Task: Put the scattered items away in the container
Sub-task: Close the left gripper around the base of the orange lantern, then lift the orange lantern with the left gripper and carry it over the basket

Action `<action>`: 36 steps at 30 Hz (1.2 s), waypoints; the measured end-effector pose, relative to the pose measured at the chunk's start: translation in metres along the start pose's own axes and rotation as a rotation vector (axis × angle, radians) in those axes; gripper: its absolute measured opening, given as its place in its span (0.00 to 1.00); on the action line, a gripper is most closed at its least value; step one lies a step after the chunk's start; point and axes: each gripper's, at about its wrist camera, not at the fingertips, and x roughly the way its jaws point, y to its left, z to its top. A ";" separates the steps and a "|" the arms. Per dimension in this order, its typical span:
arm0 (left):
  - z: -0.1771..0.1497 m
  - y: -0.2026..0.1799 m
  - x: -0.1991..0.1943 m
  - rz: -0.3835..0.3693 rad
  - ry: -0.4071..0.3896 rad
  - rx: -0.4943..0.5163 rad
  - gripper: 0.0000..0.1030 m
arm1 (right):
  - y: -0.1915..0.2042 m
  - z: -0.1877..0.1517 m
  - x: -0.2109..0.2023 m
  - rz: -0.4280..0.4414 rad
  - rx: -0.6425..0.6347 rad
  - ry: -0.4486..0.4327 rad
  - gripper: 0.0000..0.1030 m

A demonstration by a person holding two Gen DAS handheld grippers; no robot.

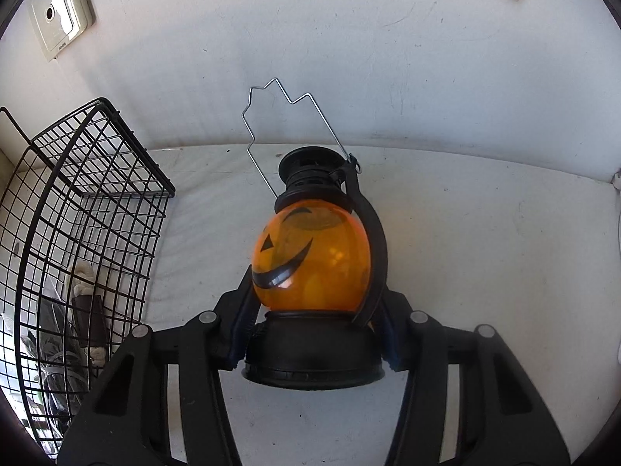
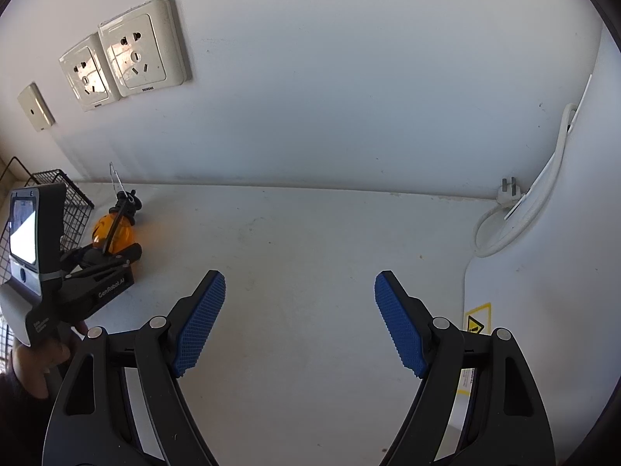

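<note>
An orange pumpkin lantern [image 1: 310, 260] with a black base, black cap and thin wire handle stands upright on the white tabletop [image 1: 485, 272]. My left gripper [image 1: 315, 291] is around its lower half, pads pressing on the base and the bottom of the globe from both sides. A black wire basket [image 1: 89, 202] stands just left of it, with a pale cloth-like thing and dark items inside. In the right wrist view the lantern [image 2: 112, 233] and the left gripper [image 2: 116, 256] are at the far left. My right gripper [image 2: 299, 283] hangs open over bare table, nothing between its blue pads.
The white wall rises close behind the lantern, with sockets [image 2: 132, 58] on it. A white cable and plug [image 2: 504, 225] lie at the back right corner. A yellow warning label [image 2: 477, 322] marks the right edge. A person's hand [image 2: 35, 361] holds the left gripper's handle.
</note>
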 end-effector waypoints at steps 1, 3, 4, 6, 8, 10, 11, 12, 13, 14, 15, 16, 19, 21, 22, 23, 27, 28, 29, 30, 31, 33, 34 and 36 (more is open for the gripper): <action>-0.001 0.001 0.000 -0.001 -0.001 -0.001 0.47 | 0.000 0.000 -0.001 -0.001 -0.001 0.000 0.77; -0.002 0.001 0.000 -0.001 -0.004 -0.001 0.47 | 0.001 -0.001 -0.002 0.000 -0.001 0.000 0.77; -0.002 0.002 0.000 -0.003 -0.004 -0.002 0.47 | 0.001 -0.001 -0.003 0.000 0.000 0.000 0.77; -0.003 0.003 -0.001 -0.006 -0.004 -0.002 0.47 | 0.001 -0.001 -0.003 0.000 0.000 0.000 0.77; -0.004 0.003 -0.002 -0.007 -0.007 -0.001 0.46 | 0.003 -0.001 -0.004 0.002 -0.002 -0.001 0.77; -0.005 0.004 -0.005 -0.009 -0.013 0.001 0.46 | 0.005 -0.001 -0.004 0.007 -0.004 -0.001 0.77; -0.005 0.004 -0.006 -0.009 -0.015 0.000 0.46 | 0.006 -0.001 -0.004 0.011 -0.005 -0.001 0.77; -0.006 0.005 -0.007 -0.009 -0.018 -0.002 0.46 | 0.008 -0.001 -0.004 0.015 -0.008 -0.001 0.77; -0.006 0.006 -0.009 -0.009 -0.020 -0.002 0.46 | 0.009 0.000 -0.005 0.018 -0.011 -0.002 0.77; -0.006 0.007 -0.010 -0.009 -0.023 -0.003 0.46 | 0.011 0.000 -0.005 0.022 -0.014 -0.004 0.77; -0.006 0.008 -0.011 -0.009 -0.024 -0.002 0.46 | 0.013 0.000 -0.005 0.026 -0.017 -0.005 0.77; -0.006 0.009 -0.012 -0.010 -0.026 -0.002 0.46 | 0.015 0.001 -0.006 0.028 -0.020 -0.006 0.77; -0.008 0.010 -0.016 -0.009 -0.033 0.003 0.46 | 0.021 0.001 -0.007 0.035 -0.028 -0.007 0.77; -0.008 0.012 -0.019 -0.009 -0.036 0.002 0.46 | 0.023 0.002 -0.008 0.038 -0.030 -0.009 0.77; -0.009 0.012 -0.020 -0.008 -0.037 0.004 0.46 | 0.024 0.001 -0.009 0.039 -0.030 -0.010 0.77; -0.009 0.013 -0.022 -0.007 -0.038 0.005 0.46 | 0.026 0.000 -0.009 0.040 -0.029 -0.011 0.77; -0.011 0.016 -0.031 -0.006 -0.050 0.006 0.46 | 0.030 0.000 -0.012 0.047 -0.037 -0.016 0.77; -0.012 0.017 -0.034 -0.006 -0.053 0.007 0.46 | 0.030 0.000 -0.013 0.049 -0.039 -0.018 0.77; -0.012 0.017 -0.037 -0.006 -0.057 0.008 0.46 | 0.031 0.000 -0.013 0.052 -0.041 -0.020 0.77; -0.013 0.019 -0.040 -0.006 -0.060 0.007 0.46 | 0.032 0.001 -0.014 0.055 -0.042 -0.021 0.77; -0.013 0.020 -0.043 -0.005 -0.063 0.006 0.46 | 0.033 0.002 -0.015 0.058 -0.044 -0.023 0.77; -0.015 0.024 -0.048 -0.003 -0.069 0.002 0.46 | 0.038 0.003 -0.016 0.065 -0.051 -0.026 0.77; -0.016 0.026 -0.051 -0.001 -0.071 0.000 0.46 | 0.041 0.005 -0.017 0.068 -0.056 -0.026 0.77; -0.018 0.030 -0.056 0.000 -0.074 -0.004 0.46 | 0.047 0.006 -0.019 0.074 -0.066 -0.031 0.77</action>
